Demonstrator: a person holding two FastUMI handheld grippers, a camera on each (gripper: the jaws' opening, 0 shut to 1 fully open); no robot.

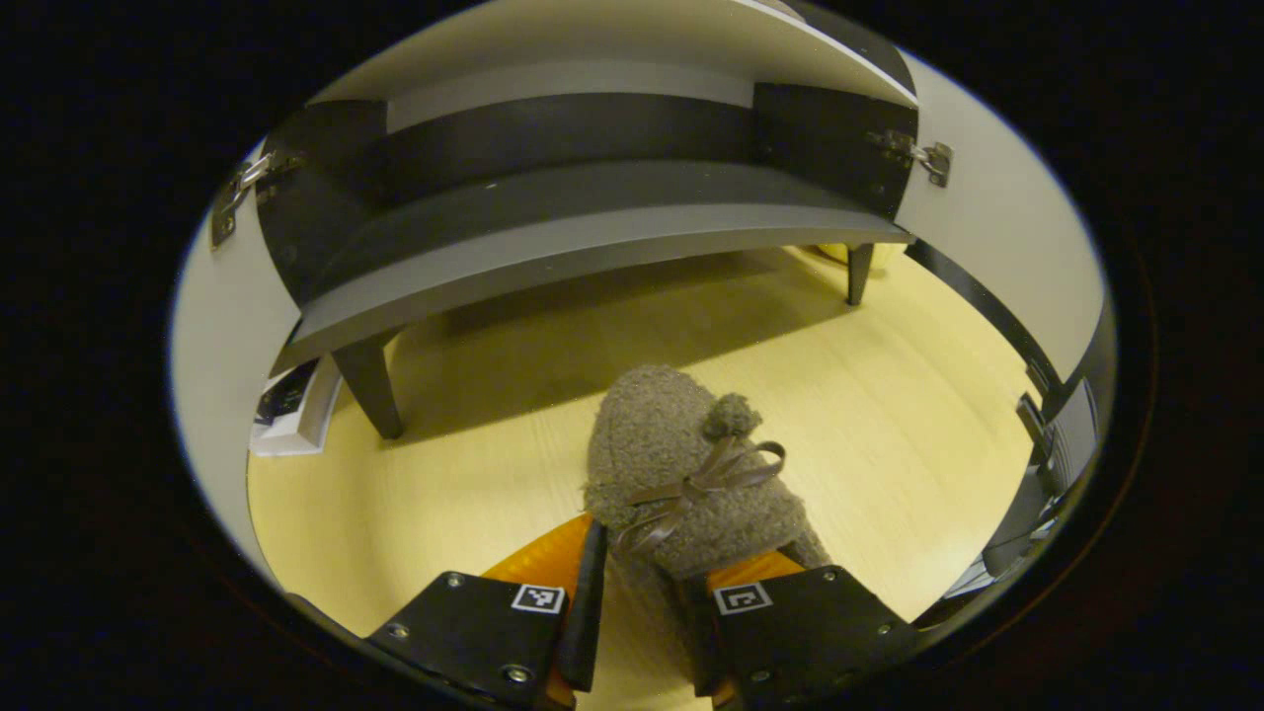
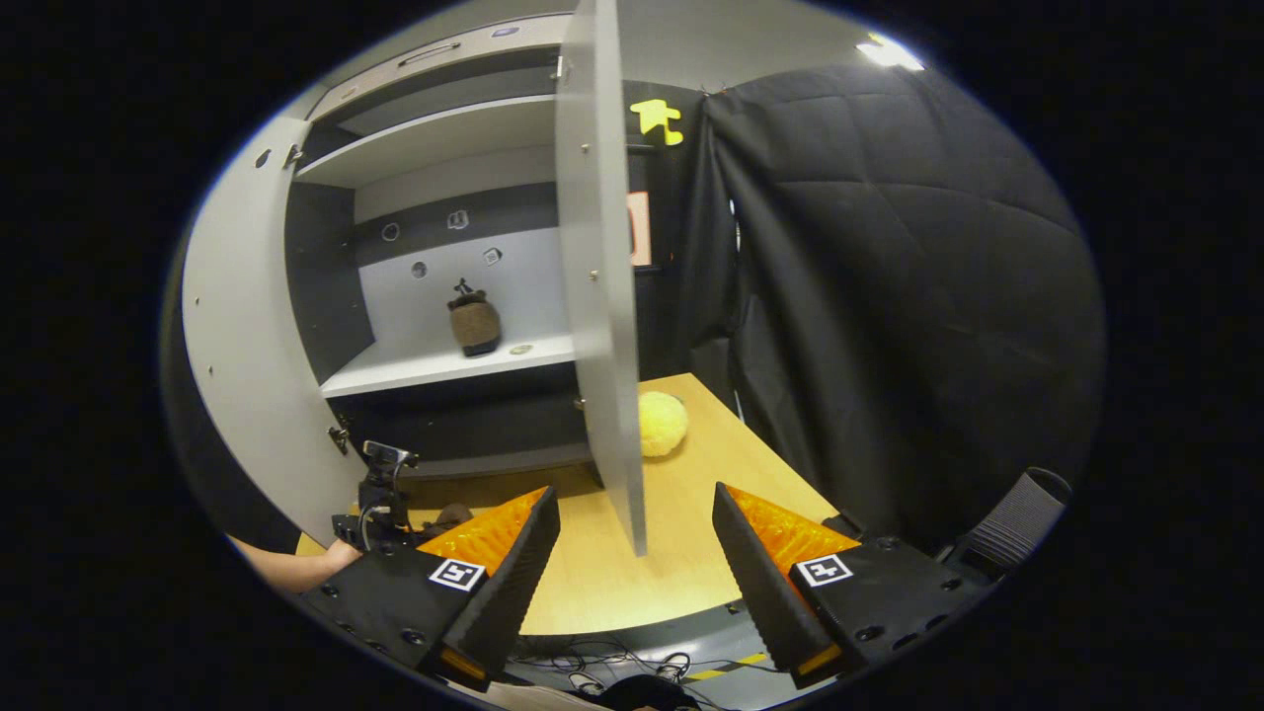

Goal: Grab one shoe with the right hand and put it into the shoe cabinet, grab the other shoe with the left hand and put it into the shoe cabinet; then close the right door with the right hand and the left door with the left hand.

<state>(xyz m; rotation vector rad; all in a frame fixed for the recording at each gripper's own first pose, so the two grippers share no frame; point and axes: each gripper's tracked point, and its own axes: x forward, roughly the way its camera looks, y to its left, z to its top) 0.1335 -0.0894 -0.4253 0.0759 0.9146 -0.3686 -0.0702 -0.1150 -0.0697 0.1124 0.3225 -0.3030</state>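
A fuzzy grey-brown shoe (image 1: 681,474) with a ribbon bow points toward the open shoe cabinet (image 1: 553,222). My left gripper (image 1: 642,602) is shut on the shoe's heel end, one finger on each side. In the right gripper view the other shoe (image 2: 474,324) stands on the cabinet's white shelf (image 2: 395,375). My right gripper (image 2: 634,491) is open with nothing between its fingers, and the edge of the right door (image 2: 597,296) stands just ahead between them. The left gripper (image 2: 380,494) and the arm holding it appear low at the left, before the cabinet.
Both doors stand open, the left door (image 1: 212,326) and right door (image 1: 997,227) flanking the dark lower shelf on its legs (image 1: 370,385). A yellow fluffy object (image 2: 662,423) lies on the wooden floor (image 2: 691,553) behind the right door. Black cloth (image 2: 889,296) hangs at right.
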